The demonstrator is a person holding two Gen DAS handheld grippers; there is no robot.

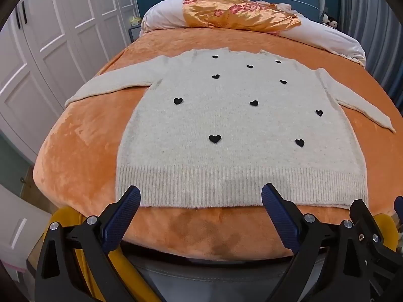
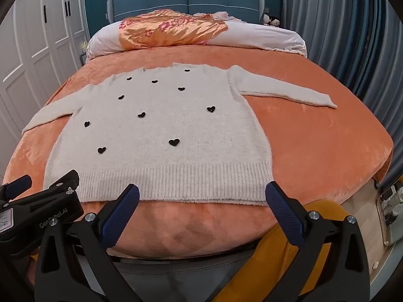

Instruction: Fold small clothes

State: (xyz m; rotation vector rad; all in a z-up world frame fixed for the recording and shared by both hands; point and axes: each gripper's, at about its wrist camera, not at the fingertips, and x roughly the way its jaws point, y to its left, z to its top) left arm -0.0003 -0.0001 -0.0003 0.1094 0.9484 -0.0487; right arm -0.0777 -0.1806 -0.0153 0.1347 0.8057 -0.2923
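Orange-blanketed bed [image 1: 75, 151], white wardrobes [image 1: 50, 37], cream sweater [image 1: 226, 125] flat, both grippers' jaws wide, empty.

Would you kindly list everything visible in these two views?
sweater: one, cream with black hearts, flat on the blanket, sleeves spread
blanket: one, orange, covering the bed
quilt: one, orange floral satin on white, rolled by the headboard
headboard: one, blue, far end
wardrobe: one, white, left wall
curtain: one, grey-blue, right wall
left tongs: one, black with blue pads, open before the hem
right tongs: one, same colours, open before the hem
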